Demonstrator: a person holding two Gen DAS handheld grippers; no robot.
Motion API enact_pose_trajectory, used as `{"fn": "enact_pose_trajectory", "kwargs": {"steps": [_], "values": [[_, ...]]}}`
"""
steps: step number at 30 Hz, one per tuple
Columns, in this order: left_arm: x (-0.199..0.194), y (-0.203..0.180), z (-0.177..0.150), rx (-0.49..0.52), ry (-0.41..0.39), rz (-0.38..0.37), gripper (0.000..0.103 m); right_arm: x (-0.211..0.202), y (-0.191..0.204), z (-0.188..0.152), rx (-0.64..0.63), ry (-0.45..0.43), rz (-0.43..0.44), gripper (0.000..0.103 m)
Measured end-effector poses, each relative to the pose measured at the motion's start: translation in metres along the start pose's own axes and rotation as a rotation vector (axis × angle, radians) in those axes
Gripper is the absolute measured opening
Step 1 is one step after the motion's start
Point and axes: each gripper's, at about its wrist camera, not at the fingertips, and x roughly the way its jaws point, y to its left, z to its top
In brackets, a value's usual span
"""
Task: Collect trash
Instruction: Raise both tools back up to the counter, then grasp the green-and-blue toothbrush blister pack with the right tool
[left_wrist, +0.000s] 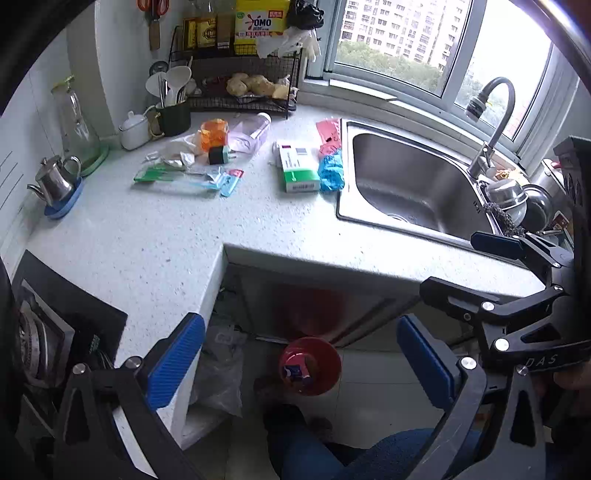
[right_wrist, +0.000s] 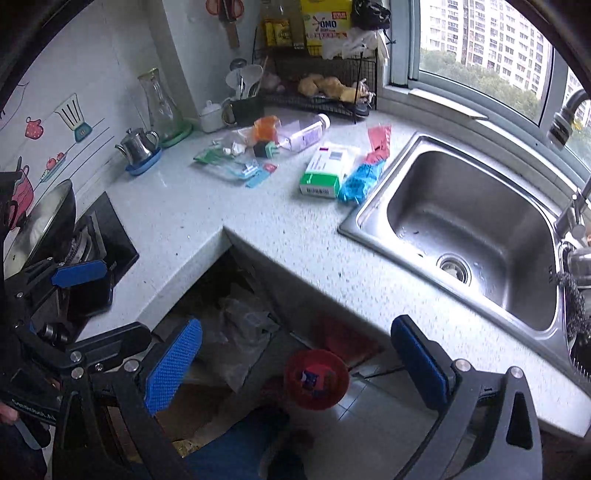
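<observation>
Trash lies scattered on the speckled counter (left_wrist: 155, 236): a green-and-white carton (left_wrist: 297, 166) (right_wrist: 325, 173), a crumpled blue wrapper (left_wrist: 331, 171) (right_wrist: 360, 181), a red wrapper (left_wrist: 328, 134) (right_wrist: 379, 142), an empty clear bottle (left_wrist: 249, 136) (right_wrist: 303, 134), an orange cup (left_wrist: 213, 133), and flat packets (left_wrist: 192, 177) (right_wrist: 236, 166). A red bin (left_wrist: 309, 365) (right_wrist: 317, 378) stands on the floor below, with a wrapper inside. My left gripper (left_wrist: 301, 363) is open, empty, held above the floor by the counter corner. My right gripper (right_wrist: 295, 363) is open and empty too, over the bin.
A steel sink (left_wrist: 417, 184) (right_wrist: 476, 236) with faucet (left_wrist: 491, 118) takes the right. A wire rack (left_wrist: 240, 81), utensil holder (left_wrist: 171, 110), glass carafe (left_wrist: 75, 122) and small steel teapot (left_wrist: 55, 181) line the back. A stove (right_wrist: 88, 247) with a wok (right_wrist: 40, 225) sits left. A plastic bag (left_wrist: 218, 369) and a person's leg (left_wrist: 369, 458) are below.
</observation>
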Motion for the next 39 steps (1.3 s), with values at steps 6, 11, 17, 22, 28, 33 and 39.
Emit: {"fn": "enact_pose_trajectory", "kwargs": {"steps": [6, 11, 17, 22, 28, 33, 39], "values": [[0.001, 0.033, 0.046, -0.054, -0.045, -0.017, 0.103, 0.012, 0.004, 0.047, -0.053, -0.048, 0.017, 0.102], [0.018, 0.071, 0.083, -0.076, -0.029, 0.003, 0.103, 0.035, 0.013, 0.09, -0.086, -0.056, 0.021, 0.102], [0.036, 0.126, 0.118, -0.115, 0.002, 0.008, 0.103, 0.076, 0.03, 0.135, -0.125, -0.02, 0.08, 0.102], [0.058, 0.172, 0.135, -0.151, 0.026, 0.036, 0.103, 0.119, 0.049, 0.163, -0.166, 0.032, 0.122, 0.102], [0.098, 0.211, 0.142, -0.186, 0.101, 0.067, 0.103, 0.176, 0.074, 0.185, -0.251, 0.118, 0.143, 0.102], [0.128, 0.233, 0.144, -0.196, 0.159, 0.084, 0.103, 0.22, 0.087, 0.197, -0.314, 0.196, 0.166, 0.102], [0.152, 0.256, 0.147, -0.235, 0.206, 0.09, 0.103, 0.264, 0.095, 0.207, -0.374, 0.27, 0.162, 0.102]]}}
